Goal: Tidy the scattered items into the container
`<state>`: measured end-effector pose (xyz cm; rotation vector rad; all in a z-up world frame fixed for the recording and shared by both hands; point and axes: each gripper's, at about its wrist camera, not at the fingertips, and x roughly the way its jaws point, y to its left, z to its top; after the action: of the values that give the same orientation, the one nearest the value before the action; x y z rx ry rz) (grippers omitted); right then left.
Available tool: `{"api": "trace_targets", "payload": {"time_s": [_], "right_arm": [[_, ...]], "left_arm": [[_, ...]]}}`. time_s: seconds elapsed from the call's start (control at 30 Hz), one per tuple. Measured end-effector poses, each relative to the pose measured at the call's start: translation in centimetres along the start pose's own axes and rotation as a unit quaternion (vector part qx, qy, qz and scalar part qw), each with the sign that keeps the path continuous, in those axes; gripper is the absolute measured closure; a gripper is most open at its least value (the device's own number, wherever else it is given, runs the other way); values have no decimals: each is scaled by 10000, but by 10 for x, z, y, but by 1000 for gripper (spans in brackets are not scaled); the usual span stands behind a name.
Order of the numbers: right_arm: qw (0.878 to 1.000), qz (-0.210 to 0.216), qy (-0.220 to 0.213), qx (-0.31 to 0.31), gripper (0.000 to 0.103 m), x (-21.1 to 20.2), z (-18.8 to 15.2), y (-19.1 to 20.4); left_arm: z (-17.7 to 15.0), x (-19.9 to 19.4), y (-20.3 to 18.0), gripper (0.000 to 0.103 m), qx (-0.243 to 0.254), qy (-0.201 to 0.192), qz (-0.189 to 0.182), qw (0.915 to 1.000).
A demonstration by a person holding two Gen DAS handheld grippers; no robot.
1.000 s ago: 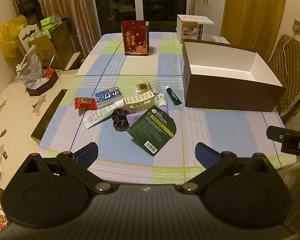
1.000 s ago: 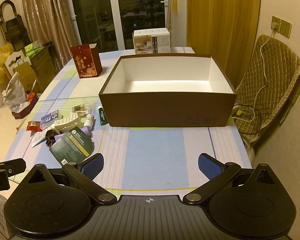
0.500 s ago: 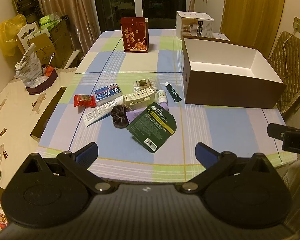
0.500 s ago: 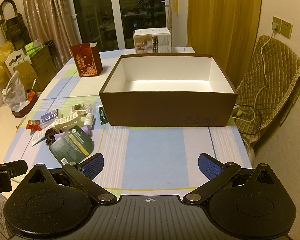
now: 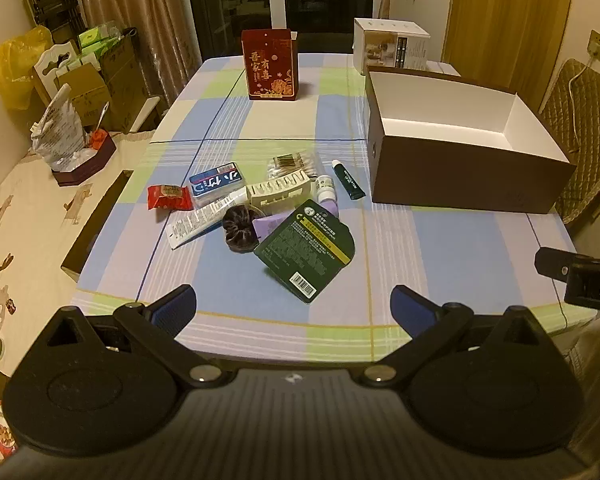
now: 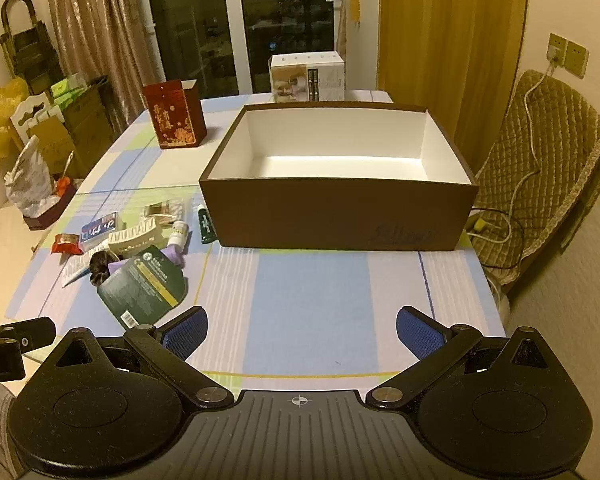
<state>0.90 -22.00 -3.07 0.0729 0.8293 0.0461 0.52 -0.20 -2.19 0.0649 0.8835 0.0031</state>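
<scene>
The brown box [image 6: 336, 216], mid-frame, is empty. Both the left gripper [image 5: 292, 304] and right gripper [image 6: 302, 326] gape wide, holding nothing. Grabbing the green packet [image 5: 306, 248] could drag the piled-up things beside it.

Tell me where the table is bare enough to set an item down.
Bare cloth lies between the open brown cardboard box and the near table edge, right of the dark green sachet. Crowded: the pile from the red snack packet to the dark green tube.
</scene>
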Motion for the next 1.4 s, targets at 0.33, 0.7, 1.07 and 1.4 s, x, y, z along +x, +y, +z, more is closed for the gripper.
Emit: {"api": "trace_targets", "payload": {"time_s": [0.33,0.7,1.07,1.4], "right_arm": [[10000,1,41,-18,0,3,-1,0],[9999,-3,79,-66,0,7,-1,3],[9998,170,-11,-112,0,15,0,9],[9959,695,556,160,0,52,-4,12]], "left_arm": [[2,4,1,1,-11,72,3,10000],[1,9,1,1,-33,83,-146,9999],[-1,26,13,1,-124,262,-201,9994],[3,39,40,1,-136,109,-335,9993]]}}
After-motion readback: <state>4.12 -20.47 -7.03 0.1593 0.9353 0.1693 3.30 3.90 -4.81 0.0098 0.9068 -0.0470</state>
